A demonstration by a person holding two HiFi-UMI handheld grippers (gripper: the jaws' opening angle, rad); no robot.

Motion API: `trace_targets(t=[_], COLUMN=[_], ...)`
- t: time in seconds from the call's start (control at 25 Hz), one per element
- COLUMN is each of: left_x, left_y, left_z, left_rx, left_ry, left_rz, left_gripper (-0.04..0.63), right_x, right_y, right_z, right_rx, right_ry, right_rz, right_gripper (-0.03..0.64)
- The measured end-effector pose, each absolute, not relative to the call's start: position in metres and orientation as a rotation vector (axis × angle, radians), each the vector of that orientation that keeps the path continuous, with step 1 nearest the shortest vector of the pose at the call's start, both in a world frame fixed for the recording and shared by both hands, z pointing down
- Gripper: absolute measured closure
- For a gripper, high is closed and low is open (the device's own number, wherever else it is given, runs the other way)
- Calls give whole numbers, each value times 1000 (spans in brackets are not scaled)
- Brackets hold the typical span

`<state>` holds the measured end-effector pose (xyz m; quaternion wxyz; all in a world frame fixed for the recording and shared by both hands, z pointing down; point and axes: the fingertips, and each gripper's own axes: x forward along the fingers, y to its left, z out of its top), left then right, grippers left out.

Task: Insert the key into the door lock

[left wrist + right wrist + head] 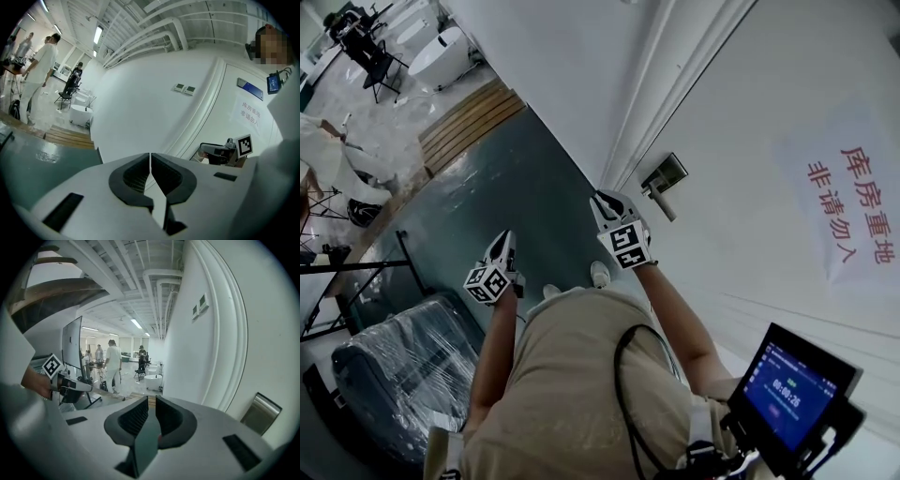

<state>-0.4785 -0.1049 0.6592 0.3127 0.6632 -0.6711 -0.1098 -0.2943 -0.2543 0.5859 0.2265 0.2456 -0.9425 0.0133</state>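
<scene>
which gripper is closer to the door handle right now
Right. The right gripper is close to the door handle, just down-left of it in the head view. The left gripper is farther left, away from the door, over the floor.

Red characters being displayed on white paper sign (848, 211). Black-and-white square markers being carried on cubes of white left gripper (503, 240) and white right gripper (604, 199). Silver-grey metal handle plate (665, 173) being set against white door (741, 103).

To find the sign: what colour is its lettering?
Red; the sign shows best in head view.
</scene>
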Motion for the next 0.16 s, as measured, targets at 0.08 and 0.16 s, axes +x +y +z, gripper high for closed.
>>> trace_targets(t=[0.08,0.16], left_x=[-468,-457], left_y=[-109,-113], left_z=[660,661], left_rx=[1765,1779], left_ry=[-1750,-1729], left_rz=[-276,-263], left_gripper=[577,577], right_x=[-285,-275], right_y=[-254,-253], right_z=[587,589], right_rx=[691,705], right_ry=[-2592,-2583], right_rz=[47,60], right_gripper=[557,557])
